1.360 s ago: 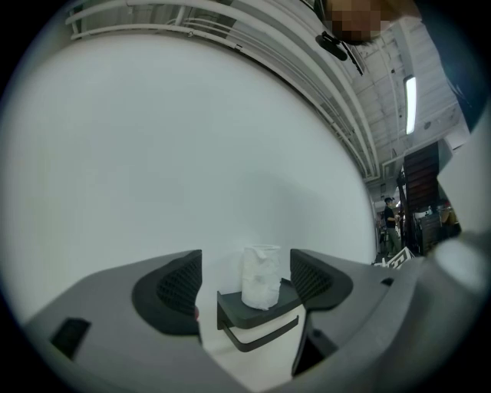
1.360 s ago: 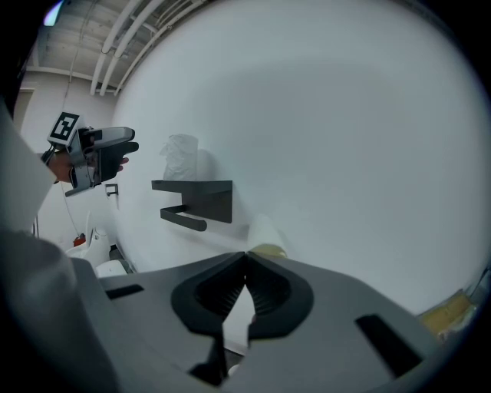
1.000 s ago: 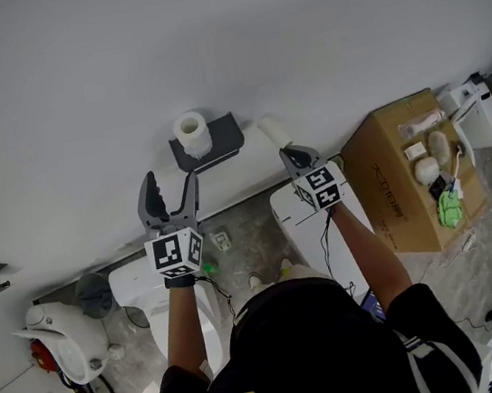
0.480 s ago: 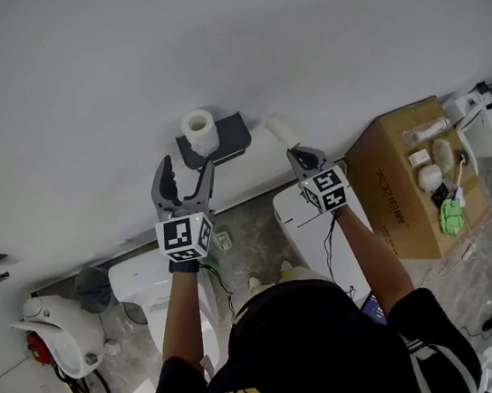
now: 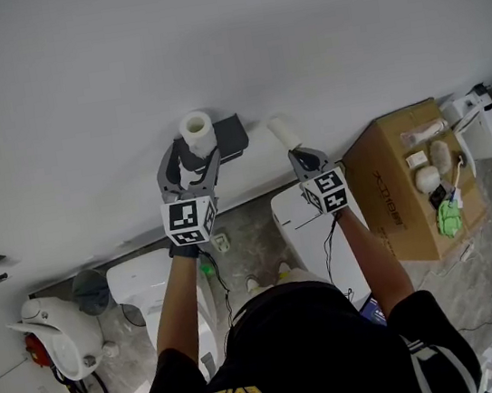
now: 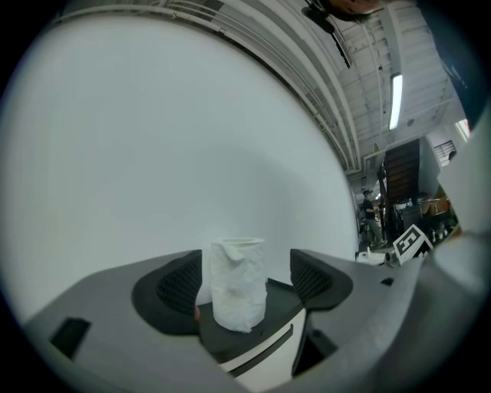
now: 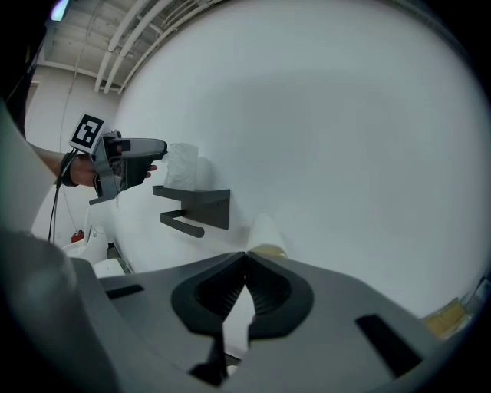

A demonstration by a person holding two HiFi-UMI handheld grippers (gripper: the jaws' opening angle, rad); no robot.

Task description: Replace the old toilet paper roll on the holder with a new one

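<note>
Wall (image 5: pixel 205 41) bears black holder (image 5: pixel 229 134); left fingers (image 6: pixel 173 288) gape at its roll (image 5: pixel 196 131), right fingers (image 7: pixel 270 295) pinch tube (image 5: pixel 280 131).

Head view: bright, even, diffuse light; white wall (image 5: pixel 206 50) rendered pale grey; floor (image 5: pixel 253 228) darker; slight softness overall. Gripper views: strong fisheye bending recorded, black vignette at corners. Glare thrown by ceiling strip light (image 6: pixel 396 100), upper right of left gripper view. Left gripper (image 6: pixel 247 280) and right gripper (image 7: pixel 245 257) bodies blurred, close to lens; shaded undersides noted.
</note>
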